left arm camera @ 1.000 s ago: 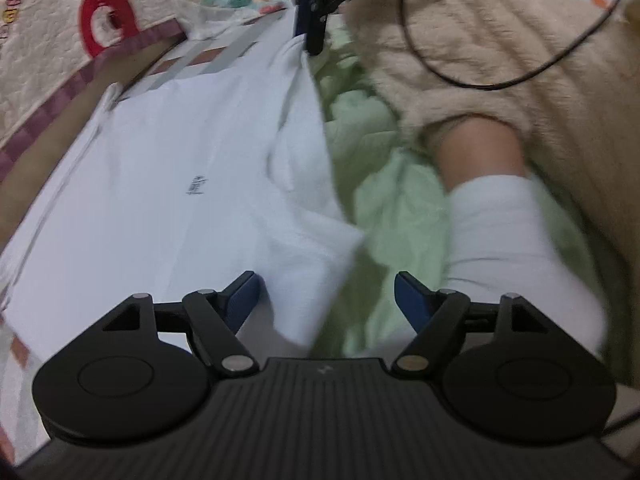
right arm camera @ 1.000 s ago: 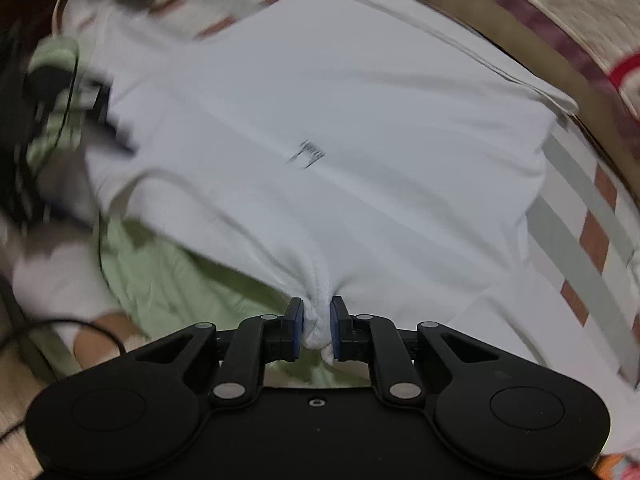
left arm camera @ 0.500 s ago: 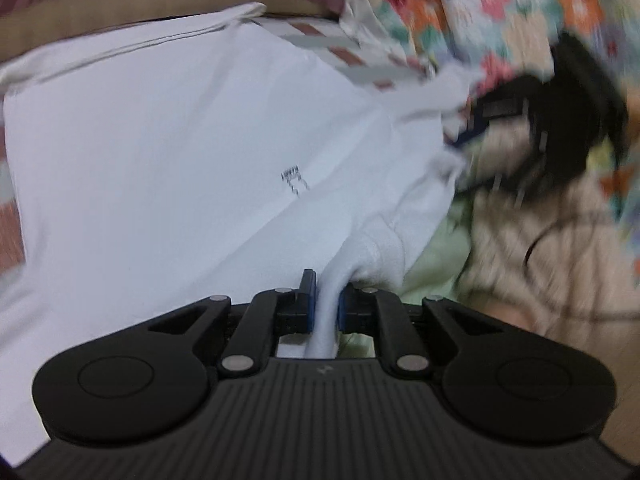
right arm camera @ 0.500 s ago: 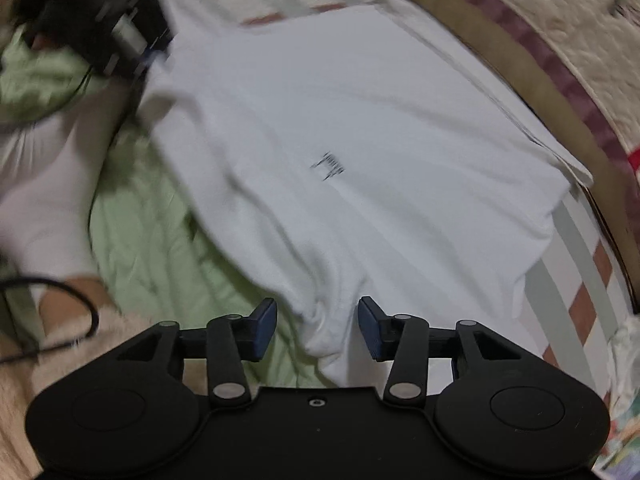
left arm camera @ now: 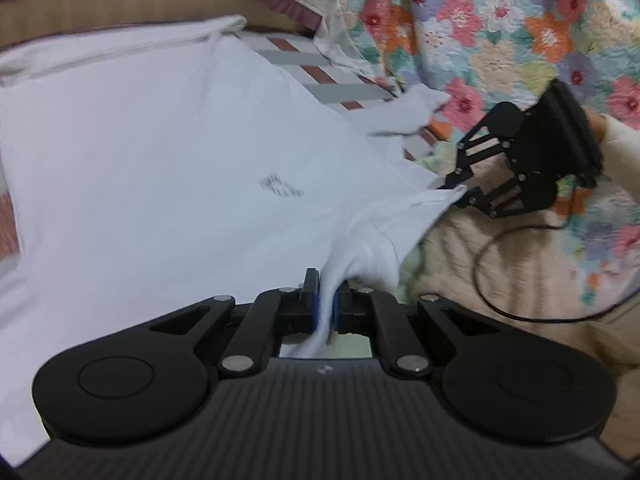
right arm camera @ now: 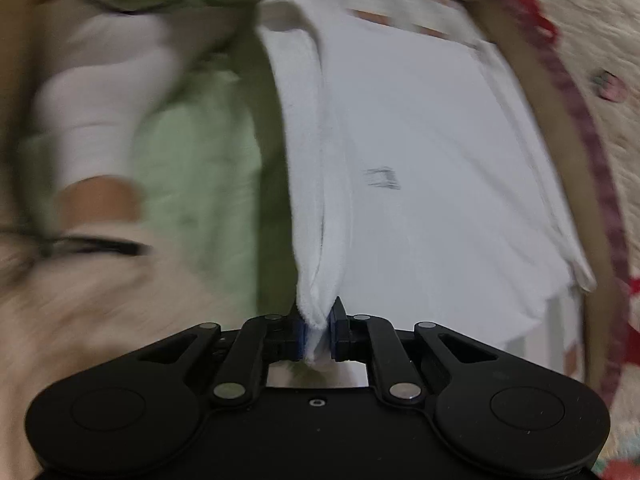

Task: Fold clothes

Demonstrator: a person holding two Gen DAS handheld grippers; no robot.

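black two-finger grippers [left arm camera: 326,308], blue pads [right arm camera: 298,336], silver pivot screws, black cable, cream fleece sleeve [left arm camera: 622,156].

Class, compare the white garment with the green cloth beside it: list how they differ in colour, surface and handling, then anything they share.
The white garment lies mostly spread smooth; the green cloth is crumpled. The white garment bears a small dark mark; the green cloth looks plain. The white garment's edge is pinched by the left gripper and the closing right gripper; the green cloth is untouched. Both are soft fabric on the bedding.

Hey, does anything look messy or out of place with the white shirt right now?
Mostly fine. The white shirt lies flat, but its near edge is bunched where the left gripper pinches it, and the right gripper is closing on the same rumpled edge. No damage shows.
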